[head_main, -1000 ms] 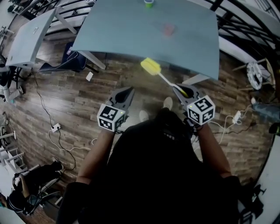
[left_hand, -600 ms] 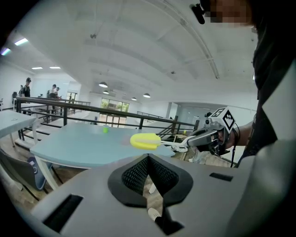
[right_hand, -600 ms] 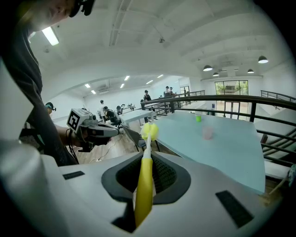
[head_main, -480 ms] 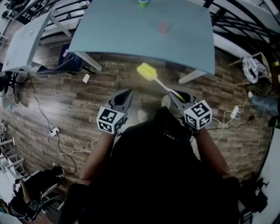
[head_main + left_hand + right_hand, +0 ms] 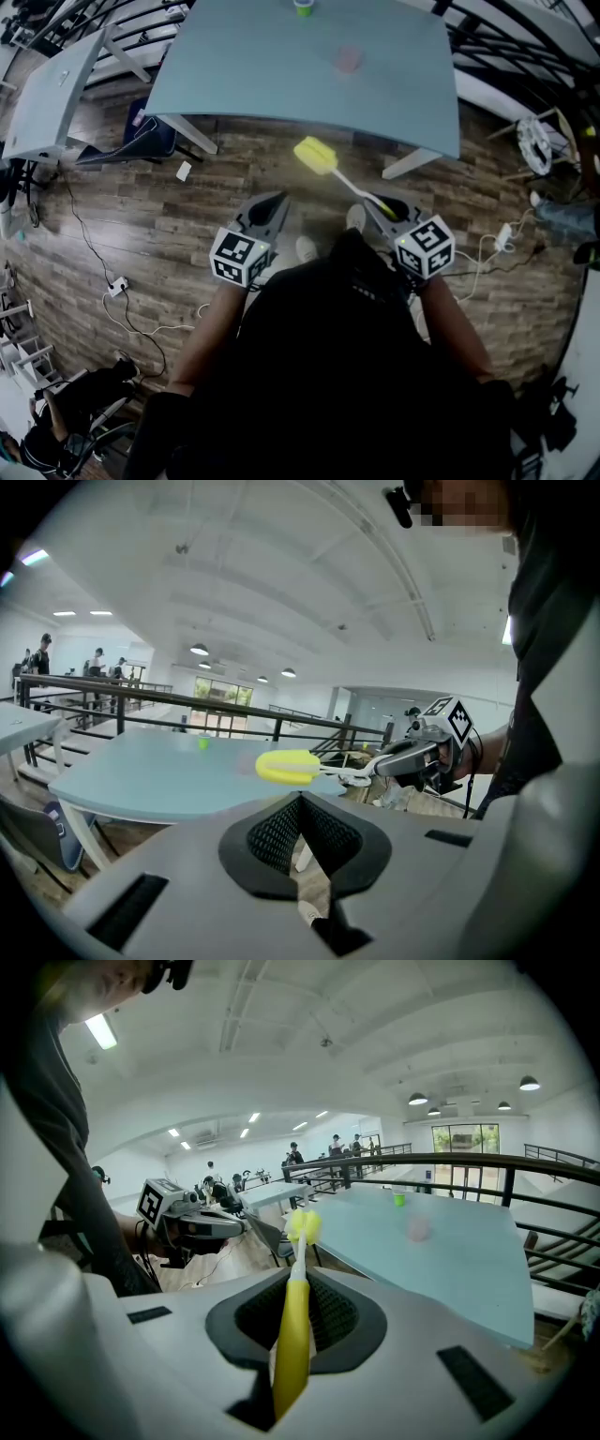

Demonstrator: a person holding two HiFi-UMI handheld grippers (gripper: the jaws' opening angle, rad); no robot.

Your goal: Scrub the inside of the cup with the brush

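My right gripper point(image 5: 384, 207) is shut on the yellow handle of a brush point(image 5: 292, 1335). The brush's yellow sponge head point(image 5: 315, 156) sticks out forward over the wooden floor, short of the table's near edge. In the left gripper view the sponge head point(image 5: 288, 766) hangs ahead, with the right gripper point(image 5: 410, 759) behind it. A small pink cup point(image 5: 350, 58) stands on the blue-grey table point(image 5: 272, 84), far from both grippers, and also shows in the right gripper view as the cup point(image 5: 418, 1230). My left gripper point(image 5: 271, 208) is shut on nothing, level with the right one.
A small green container point(image 5: 304, 7) stands at the table's far edge. A second grey table point(image 5: 52, 89) is at the left. Cables and a power strip point(image 5: 117, 279) lie on the wooden floor. A railing point(image 5: 441, 1162) runs behind the table.
The right gripper and brush drew back slightly from the table edge in the first half second, then held still. The left gripper stayed put and shut.
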